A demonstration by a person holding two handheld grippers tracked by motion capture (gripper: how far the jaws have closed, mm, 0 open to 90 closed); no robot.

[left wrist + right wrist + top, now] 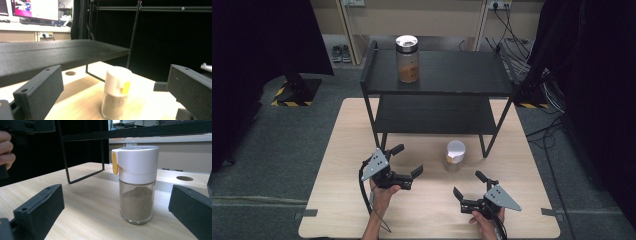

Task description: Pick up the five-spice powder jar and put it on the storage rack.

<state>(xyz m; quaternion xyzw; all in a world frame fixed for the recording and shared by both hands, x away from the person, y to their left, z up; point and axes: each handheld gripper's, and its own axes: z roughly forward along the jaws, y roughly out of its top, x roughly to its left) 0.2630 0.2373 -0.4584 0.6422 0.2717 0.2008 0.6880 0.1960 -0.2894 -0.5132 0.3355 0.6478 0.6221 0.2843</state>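
The glass spice jar with a white cap is seen upright on the pale wooden bench, between left tool and right tool, both spread apart, its base cut off in the left gripper view.

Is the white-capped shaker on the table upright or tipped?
Upright. The shaker stands on its glass base on the table, white cap on top, brown powder level inside.

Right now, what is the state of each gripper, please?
Left gripper: open, holding nothing, jaws facing the spice jar.
Right gripper: open, holding nothing, also apart from the jar.
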